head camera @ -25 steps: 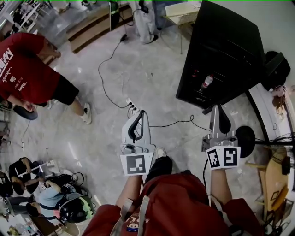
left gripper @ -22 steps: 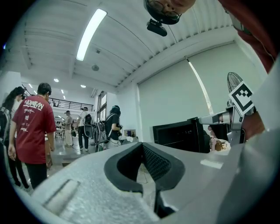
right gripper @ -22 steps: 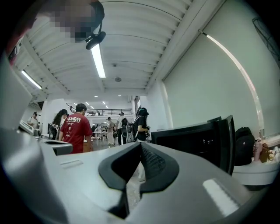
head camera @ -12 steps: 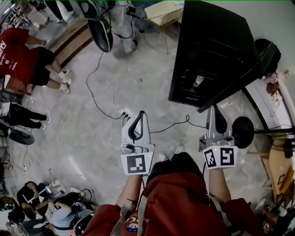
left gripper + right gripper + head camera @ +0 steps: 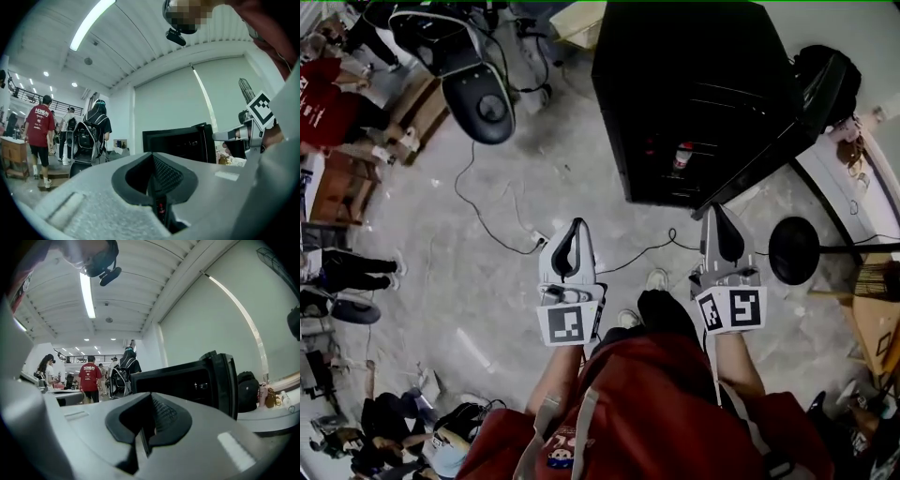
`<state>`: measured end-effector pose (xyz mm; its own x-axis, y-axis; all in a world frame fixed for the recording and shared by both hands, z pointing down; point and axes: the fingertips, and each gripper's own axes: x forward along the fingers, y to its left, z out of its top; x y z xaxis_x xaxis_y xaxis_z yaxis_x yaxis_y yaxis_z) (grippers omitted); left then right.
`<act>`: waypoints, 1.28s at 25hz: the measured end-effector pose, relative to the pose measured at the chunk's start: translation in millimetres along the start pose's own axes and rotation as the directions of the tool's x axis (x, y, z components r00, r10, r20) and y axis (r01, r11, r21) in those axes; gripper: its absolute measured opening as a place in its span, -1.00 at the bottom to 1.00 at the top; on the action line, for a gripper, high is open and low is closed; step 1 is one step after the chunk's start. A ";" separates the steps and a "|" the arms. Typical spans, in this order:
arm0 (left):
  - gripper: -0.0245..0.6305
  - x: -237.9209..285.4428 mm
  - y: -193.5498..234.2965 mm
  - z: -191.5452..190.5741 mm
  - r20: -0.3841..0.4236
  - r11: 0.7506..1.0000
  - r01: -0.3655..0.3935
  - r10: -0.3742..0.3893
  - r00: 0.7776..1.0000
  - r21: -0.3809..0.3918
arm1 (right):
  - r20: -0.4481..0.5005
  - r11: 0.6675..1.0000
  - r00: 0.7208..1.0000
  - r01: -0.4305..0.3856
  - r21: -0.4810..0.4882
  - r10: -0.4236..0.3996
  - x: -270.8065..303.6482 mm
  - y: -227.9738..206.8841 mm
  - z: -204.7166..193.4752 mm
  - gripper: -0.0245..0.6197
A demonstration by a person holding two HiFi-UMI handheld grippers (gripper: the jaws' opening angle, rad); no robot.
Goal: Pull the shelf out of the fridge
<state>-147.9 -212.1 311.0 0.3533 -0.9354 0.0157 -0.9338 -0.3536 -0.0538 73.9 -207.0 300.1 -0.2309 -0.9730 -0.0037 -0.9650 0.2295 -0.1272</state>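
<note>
A black fridge (image 5: pixel 694 84) stands on the floor ahead of me, its door (image 5: pixel 787 131) swung open to the right. Inside it I make out dim wire shelves (image 5: pixel 712 145) and a bottle with a red label (image 5: pixel 681 156). The left gripper (image 5: pixel 577 223) and the right gripper (image 5: pixel 713 208) are held side by side in front of my body, both shut and empty, well short of the fridge. The fridge (image 5: pixel 178 144) shows beyond the closed left gripper (image 5: pixel 151 154) in the left gripper view. In the right gripper view it (image 5: pixel 178 380) lies beyond the closed right gripper (image 5: pixel 151 395).
A black office chair (image 5: pixel 483 103) stands at the upper left. A power strip with cables (image 5: pixel 539 241) lies on the floor before the left gripper. A round black stand base (image 5: pixel 794 250) sits right of the right gripper. People stand and sit at the far left.
I have come closer to the fridge: it now sits larger and more central in the head view. Both grippers stay shut and keep their place in front of me.
</note>
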 end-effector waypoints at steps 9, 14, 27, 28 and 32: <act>-0.93 69.7 -36.2 -25.5 -0.036 1.000 0.020 -0.020 0.999 0.019 | -0.031 1.000 0.999 0.022 -0.014 -0.022 34.2 -59.3 -37.1 -0.93; -0.93 91.8 -54.7 -48.1 -0.057 1.000 0.015 -0.014 0.998 0.015 | -0.082 0.999 0.996 0.017 0.036 -0.014 49.1 -79.3 -76.2 -0.93; -0.93 114.1 -76.5 -122.0 -0.097 0.998 0.052 -0.054 0.994 -0.024 | -0.209 0.991 0.977 0.074 0.115 -0.048 71.6 -99.1 -177.0 -0.93; -0.93 115.4 -76.0 -128.7 -0.097 0.998 0.048 -0.051 0.994 -0.027 | -0.217 0.989 0.975 0.079 0.123 -0.051 73.6 -100.3 -184.7 -0.93; -0.93 118.9 -75.9 -155.9 -0.122 0.999 0.044 -0.047 0.991 -0.027 | -0.239 0.983 0.969 0.098 0.153 -0.059 78.6 -103.0 -212.5 -0.93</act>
<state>-43.7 -297.1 472.6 0.3871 -0.9113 0.1403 -0.9187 -0.3942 -0.0260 128.6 -301.6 523.8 -0.1966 -0.9503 0.2414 -0.9525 0.1267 -0.2771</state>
